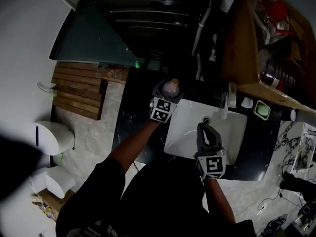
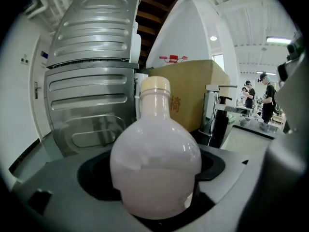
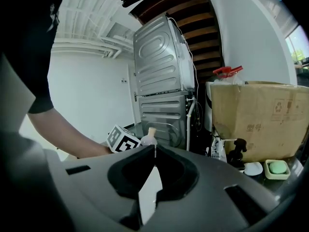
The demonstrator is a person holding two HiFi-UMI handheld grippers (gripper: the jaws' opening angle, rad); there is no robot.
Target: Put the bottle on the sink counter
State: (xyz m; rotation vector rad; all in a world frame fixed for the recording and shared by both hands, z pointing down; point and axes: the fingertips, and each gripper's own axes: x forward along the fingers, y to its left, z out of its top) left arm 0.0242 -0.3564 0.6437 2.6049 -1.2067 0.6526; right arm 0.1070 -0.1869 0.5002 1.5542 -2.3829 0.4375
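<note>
A round pinkish-white bottle (image 1: 171, 87) with a cream cap stands upright between the jaws of my left gripper (image 1: 168, 95), which is shut on its belly. It is over the dark sink counter (image 1: 132, 113), just off the basin's back left corner. Whether its base touches the counter I cannot tell. In the left gripper view the bottle (image 2: 155, 163) fills the middle. My right gripper (image 1: 204, 128) hangs over the white sink basin (image 1: 183, 132), shut with nothing held. The right gripper view shows its jaws (image 3: 153, 153) together and the bottle (image 3: 148, 138) far off beyond them.
A faucet (image 1: 224, 102), a white dish (image 1: 247, 102) and a green soap dish (image 1: 262, 110) line the sink's back edge. A large cardboard box (image 1: 242, 38) stands behind them. Stacked steel appliances (image 1: 148, 19) rise behind the counter. Left on the floor are a wooden mat (image 1: 79, 90) and a toilet (image 1: 54, 137).
</note>
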